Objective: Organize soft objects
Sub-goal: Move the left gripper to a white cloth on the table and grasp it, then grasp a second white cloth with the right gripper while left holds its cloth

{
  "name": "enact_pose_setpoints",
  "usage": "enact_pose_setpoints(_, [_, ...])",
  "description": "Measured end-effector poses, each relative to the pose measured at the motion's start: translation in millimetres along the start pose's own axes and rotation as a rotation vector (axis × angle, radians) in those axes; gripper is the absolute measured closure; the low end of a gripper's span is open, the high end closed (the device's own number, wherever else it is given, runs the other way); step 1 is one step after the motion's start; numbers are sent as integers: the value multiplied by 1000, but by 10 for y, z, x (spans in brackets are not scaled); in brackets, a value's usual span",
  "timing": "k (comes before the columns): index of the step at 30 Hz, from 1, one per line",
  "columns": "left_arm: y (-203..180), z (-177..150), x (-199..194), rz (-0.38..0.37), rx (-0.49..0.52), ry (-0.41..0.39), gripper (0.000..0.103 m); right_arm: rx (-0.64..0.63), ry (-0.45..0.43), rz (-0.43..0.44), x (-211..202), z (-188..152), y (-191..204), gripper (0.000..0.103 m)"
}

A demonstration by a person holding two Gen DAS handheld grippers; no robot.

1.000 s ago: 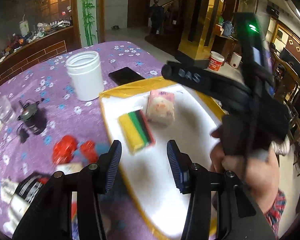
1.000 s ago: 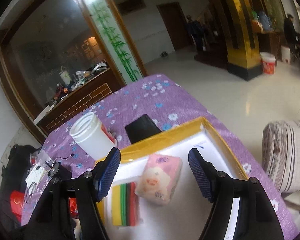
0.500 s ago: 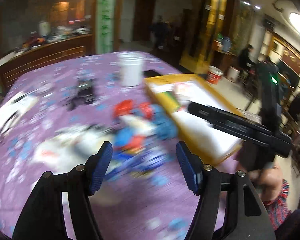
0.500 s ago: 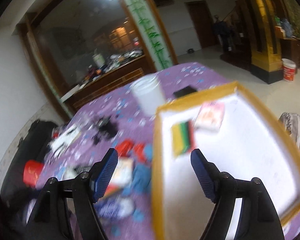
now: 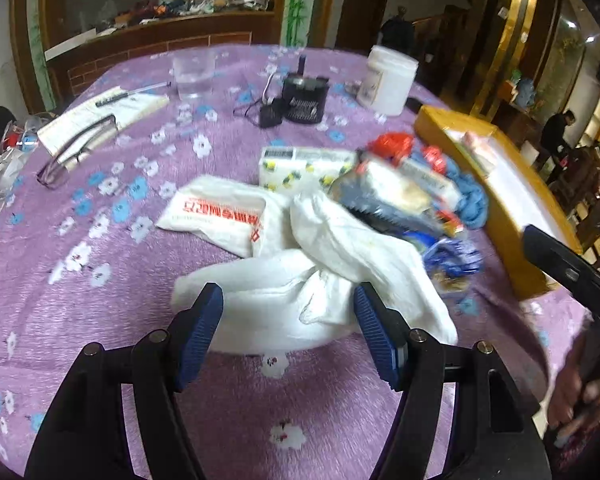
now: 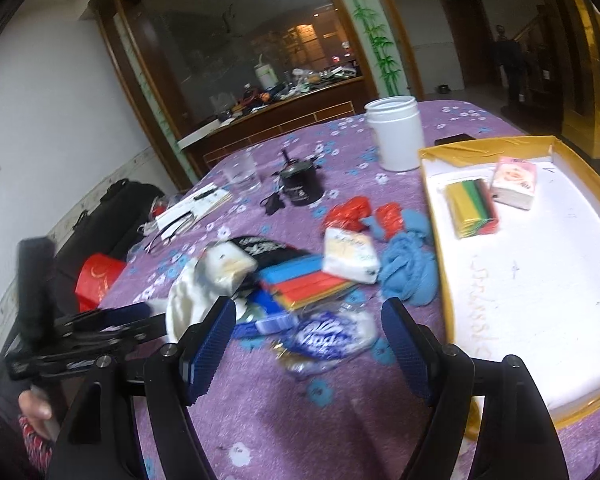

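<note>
A pile of soft things lies on the purple flowered tablecloth: a crumpled white cloth [image 5: 320, 280], a white bag with red print [image 5: 220, 216], a tissue pack with lemons [image 5: 300, 166], a blue cloth [image 6: 410, 264], red wrapped items [image 6: 348, 212] and a blue-and-white packet [image 6: 324, 338]. My left gripper [image 5: 288, 334] is open, just in front of the white cloth. My right gripper [image 6: 310, 346] is open over the packet. A yellow-rimmed white tray [image 6: 540, 280] holds a striped sponge pack [image 6: 474, 208] and a pink tissue pack [image 6: 514, 184].
A white jar [image 6: 396, 132], a black device with cable [image 6: 300, 184], a clear glass [image 5: 194, 76], a notebook with glasses [image 5: 96, 120] and a phone [image 6: 454, 139] stand further back. A red bag [image 6: 98, 280] sits left of the table.
Both grippers have swung left from the tray to the pile of soft things. The left one now faces the white cloth, the right one the blue-and-white packet. Both stay open and empty.
</note>
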State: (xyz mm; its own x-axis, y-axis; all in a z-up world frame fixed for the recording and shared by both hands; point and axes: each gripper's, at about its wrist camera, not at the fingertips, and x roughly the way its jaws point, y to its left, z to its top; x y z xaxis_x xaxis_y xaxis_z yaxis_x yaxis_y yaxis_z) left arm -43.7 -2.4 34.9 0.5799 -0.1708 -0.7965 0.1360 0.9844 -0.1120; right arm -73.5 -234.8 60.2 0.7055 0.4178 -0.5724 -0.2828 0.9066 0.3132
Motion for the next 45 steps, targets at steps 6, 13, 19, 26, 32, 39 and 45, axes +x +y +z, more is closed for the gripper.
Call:
enact_pose_setpoints(6, [60, -100, -12, -36, 26, 44, 96, -11, 21, 22, -11, -105, 72, 25])
enact_pose_setpoints(13, [342, -212, -539, -43, 97, -20, 96, -33, 18, 56, -6, -122, 193, 25])
enact_pose_setpoints(19, [566, -242, -491, -10, 55, 6, 52, -46, 40, 73, 56, -138, 285, 25])
enact_pose_setpoints(26, [835, -235, -245, 4, -36, 41, 44, -92, 74, 116, 107, -199, 478, 25])
enact_pose_setpoints(32, [773, -258, -98, -46, -15, 57, 68, -154, 94, 143, 164, -262, 716, 25])
enact_pose_setpoints(39, [676, -364, -208, -82, 65, 45, 81, -159, 207, 255, 467, -112, 967, 22])
enact_pose_setpoints(45, [738, -407, -223, -98, 56, 48, 74, -233, 306, 235, 1007, -92, 1348, 23])
